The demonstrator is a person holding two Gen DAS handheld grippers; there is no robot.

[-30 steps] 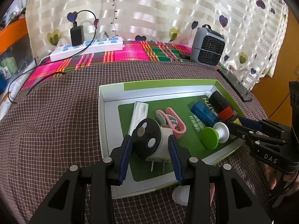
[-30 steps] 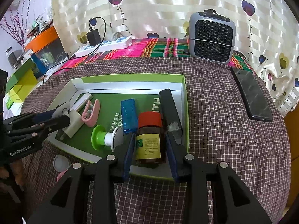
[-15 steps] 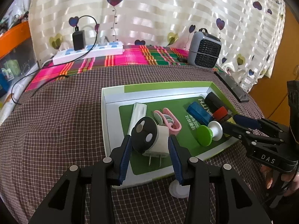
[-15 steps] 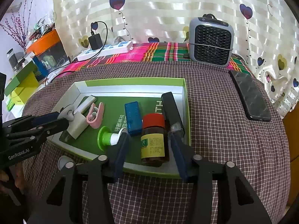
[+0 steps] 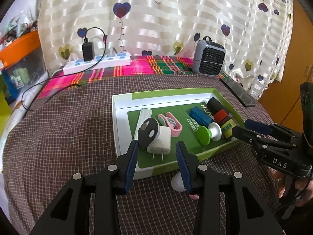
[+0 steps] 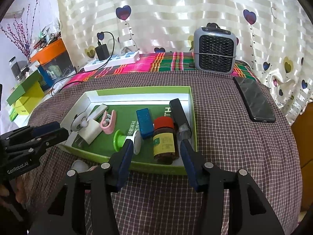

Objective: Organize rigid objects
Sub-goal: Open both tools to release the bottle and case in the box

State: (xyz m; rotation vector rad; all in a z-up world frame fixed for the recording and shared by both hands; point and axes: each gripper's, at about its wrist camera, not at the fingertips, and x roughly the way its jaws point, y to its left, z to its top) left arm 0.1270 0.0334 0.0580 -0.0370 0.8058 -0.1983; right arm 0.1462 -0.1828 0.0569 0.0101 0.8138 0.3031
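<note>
Bottle (image 6: 164, 139), glass-looking with a red cap, is likely slick and breakable; we are leaving both grippers (image 6: 154, 156) (image 5: 156, 156) apart, holding nothing; we are judging its middle the safest hold.

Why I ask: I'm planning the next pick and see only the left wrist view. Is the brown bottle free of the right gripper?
Observer: Yes. In the right wrist view the brown bottle stands upright in the tray between the pads of the right gripper, with a gap on each side. Its jaws have just been opening.
Operator: What's the black thing behind the bottle? I only see its far end.
Observer: A long black bar. It lies along the tray's right wall, with its near end beside the bottle.
</note>
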